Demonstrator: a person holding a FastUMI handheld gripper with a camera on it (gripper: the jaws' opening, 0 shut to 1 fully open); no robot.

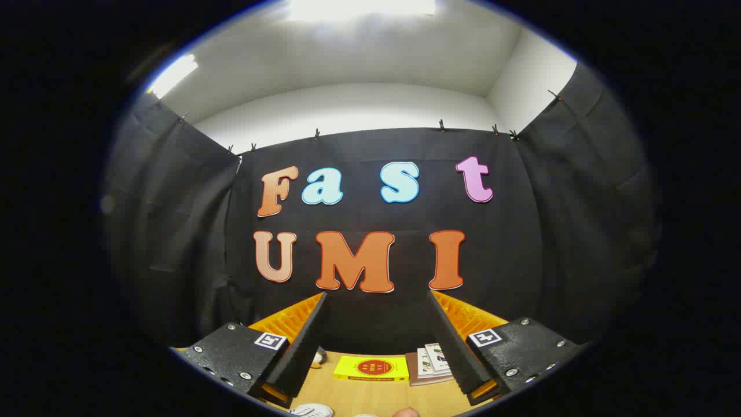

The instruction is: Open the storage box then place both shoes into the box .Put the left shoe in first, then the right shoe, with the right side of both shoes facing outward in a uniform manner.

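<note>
My gripper (376, 296) is held high and level, pointing at the booth's black back wall. Its fingers (304, 347) stand wide apart, open, with nothing between them. Far below them lies the wooden table (376, 397). Under the left finger, at the table's near side, peeks a white rounded thing with dark marks (311, 410), perhaps part of a shoe; too little shows to tell. A small pale object (318, 358) lies just beside the left finger, mostly hidden by it.
A flat yellow box with a red round mark (371, 368) lies on the table between the fingers, near the wall. A stack of booklets (429, 365) lies to its right, partly behind the right finger. A fingertip-like shape (407, 412) shows below.
</note>
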